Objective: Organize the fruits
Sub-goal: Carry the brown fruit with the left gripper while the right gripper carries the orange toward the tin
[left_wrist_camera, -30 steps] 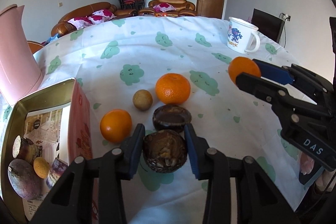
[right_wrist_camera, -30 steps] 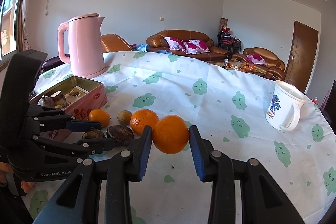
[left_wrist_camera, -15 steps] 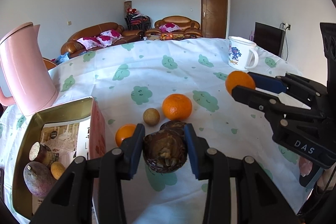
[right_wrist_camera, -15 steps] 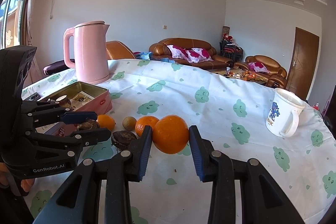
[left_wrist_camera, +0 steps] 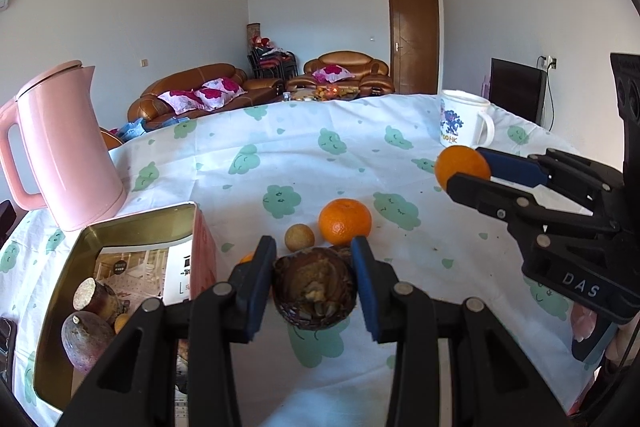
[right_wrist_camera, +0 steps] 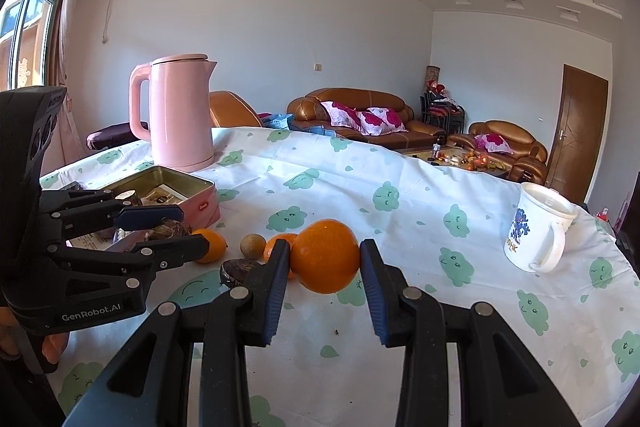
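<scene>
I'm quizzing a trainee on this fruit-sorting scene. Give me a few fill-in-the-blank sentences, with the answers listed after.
1. The right gripper is shut on an ____.
2. The left gripper grips a dark brown fruit of a ____ colour than the fruit in the other gripper.
3. The kettle beside the open tin is ____ in colour.
4. The white mug stands with its handle toward the picture's ____ in the right wrist view.

Missing words: orange; darker; pink; right

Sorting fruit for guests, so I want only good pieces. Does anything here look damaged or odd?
Yes. The dark brown fruit clamped in the left gripper looks broken open, with a ragged shell and a pale inside. The orange in the right gripper looks sound.
</scene>
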